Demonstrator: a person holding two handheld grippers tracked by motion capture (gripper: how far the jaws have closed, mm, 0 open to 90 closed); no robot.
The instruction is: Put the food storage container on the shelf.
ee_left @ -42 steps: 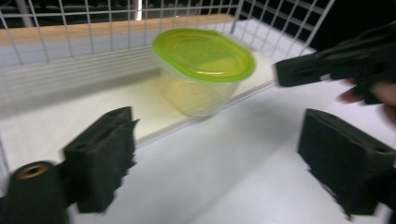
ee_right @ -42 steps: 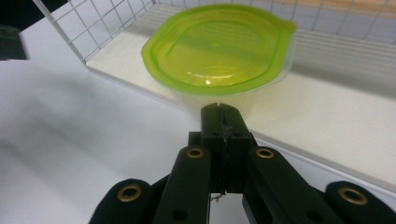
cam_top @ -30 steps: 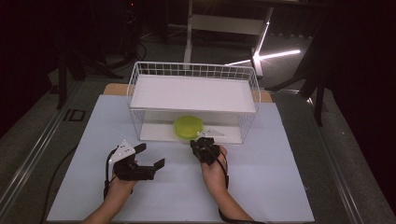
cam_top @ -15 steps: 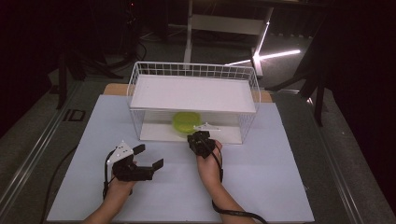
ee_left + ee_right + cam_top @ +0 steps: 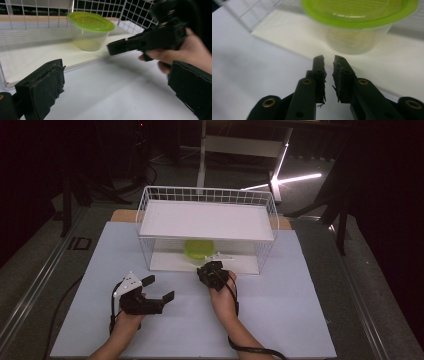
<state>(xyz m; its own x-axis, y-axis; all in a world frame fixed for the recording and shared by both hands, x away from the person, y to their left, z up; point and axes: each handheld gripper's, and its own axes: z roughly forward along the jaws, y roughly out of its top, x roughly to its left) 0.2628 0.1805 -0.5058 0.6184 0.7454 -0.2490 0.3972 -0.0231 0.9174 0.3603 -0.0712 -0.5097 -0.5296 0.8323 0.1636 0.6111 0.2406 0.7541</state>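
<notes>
Right gripper (image 5: 211, 268) sat at the open front of the rack, jaws parted by a narrow gap with nothing between them; they had just been opening. In its own view the tips (image 5: 328, 65) pointed at the tub, close but apart from it. Left gripper (image 5: 159, 288) rested on the mat well to the left, jaws wide, nothing held; in its own view (image 5: 110, 82) both pads framed bare mat, with the right gripper (image 5: 150, 41) crossing ahead of it.

Largest to smallest:
- Mat (image 5: 300, 320): pale sheet covering the tabletop, both forearms lying on it.
- Rack (image 5: 207, 220): white wire basket with a flat white shelf on top and a white floor board below, standing at the far middle of the mat.
- Tub (image 5: 199, 248): clear plastic container with a green lid on, upright on the rack's lower board, under the shelf, near the front opening. Seen closer in the left gripper view (image 5: 88, 31) and the right gripper view (image 5: 358, 22). Neither gripper touched it.
</notes>
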